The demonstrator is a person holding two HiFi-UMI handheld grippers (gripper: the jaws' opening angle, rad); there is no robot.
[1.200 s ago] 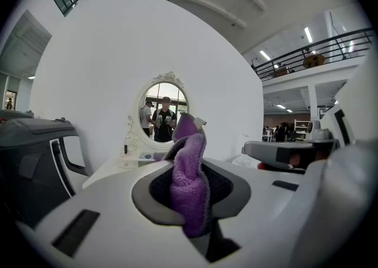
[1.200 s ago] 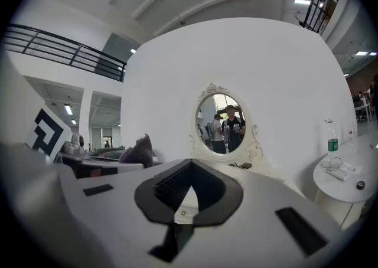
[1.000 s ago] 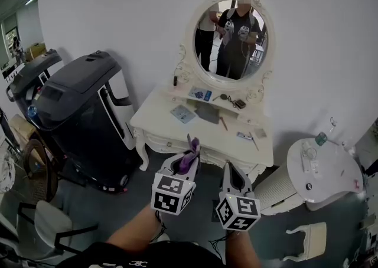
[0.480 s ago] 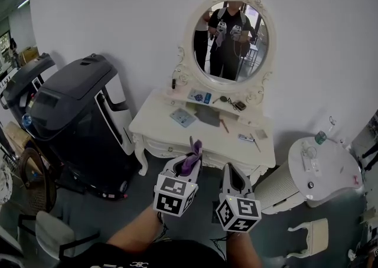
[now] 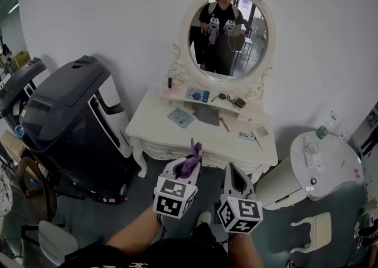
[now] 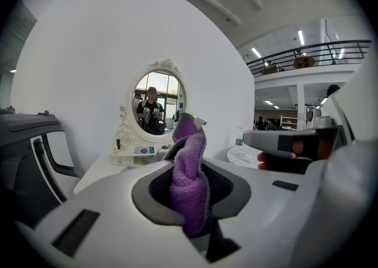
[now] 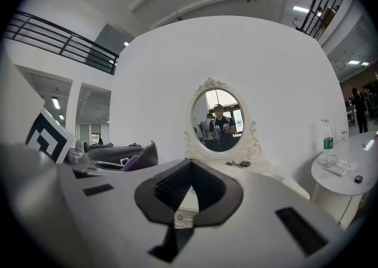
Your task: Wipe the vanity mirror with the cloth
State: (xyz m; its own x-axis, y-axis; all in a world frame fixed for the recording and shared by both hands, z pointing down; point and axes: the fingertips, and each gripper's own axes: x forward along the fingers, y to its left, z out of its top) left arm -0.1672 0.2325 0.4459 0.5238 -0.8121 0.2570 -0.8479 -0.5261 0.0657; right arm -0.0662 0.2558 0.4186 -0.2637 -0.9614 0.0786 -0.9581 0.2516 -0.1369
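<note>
**Approach to the vanity: cloth gripped, mirror not yet reached**

**Head view.** Compared with a second ago, the vanity table and the vanity mirror sit larger and higher in the picture. A foot now shows at the bottom edge. Judged from this, the person has stepped toward the vanity. Both grippers stay low in the picture, well apart from the glass, so wiping has not begun. The left gripper is clamped on the purple cloth. The right gripper hangs just beside it, carrying nothing.

**Left gripper view.** The jaws are closed on the cloth. Its long axis runs along the jaws. Its free end stands out past the tips, folds over slightly and points toward the mirror. The mirror is oval with its long axis vertical. It stands upright at the back of the table and faces the person.

**Right gripper view.** The jaws are drawn together at the tips with nothing between them. The mirror lies straight ahead above the jaws. The cloth tip shows at the left.
</note>
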